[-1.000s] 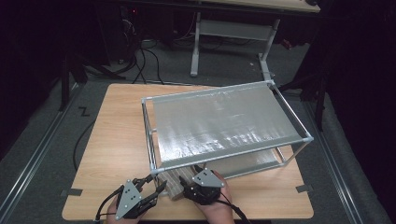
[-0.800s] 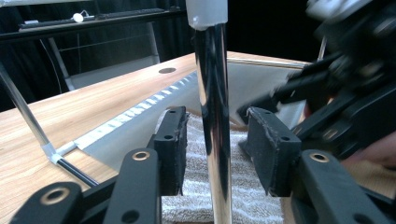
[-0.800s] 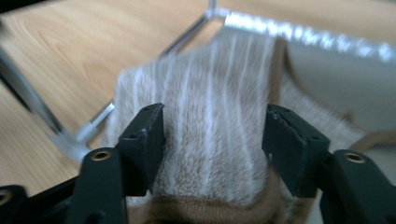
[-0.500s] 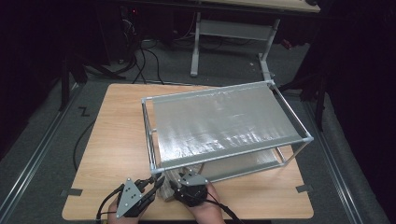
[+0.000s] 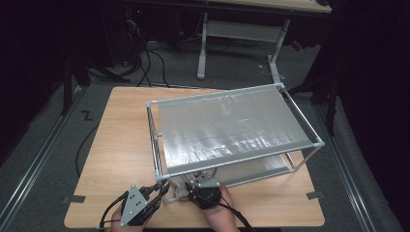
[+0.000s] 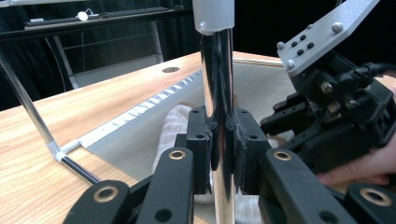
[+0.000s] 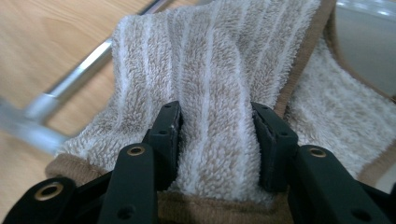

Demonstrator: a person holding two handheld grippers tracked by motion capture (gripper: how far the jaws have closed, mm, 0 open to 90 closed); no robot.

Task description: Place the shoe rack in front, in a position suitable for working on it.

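Overall light: the high view is dim, with the room around the table (image 5: 111, 145) nearly black; the tabletop catches light from above.
Glare: pale streaks lie across the rack's silver sheet (image 5: 232, 125); beyond the left tool (image 6: 219, 154), the chrome post (image 6: 217, 93) mirrors the dark pads.
Focus: ahead of the right tool (image 7: 217, 135), the towel (image 7: 215, 70) is sharp.
Blur: the metal rail (image 7: 70, 84) left of the right tool is smeared and soft.
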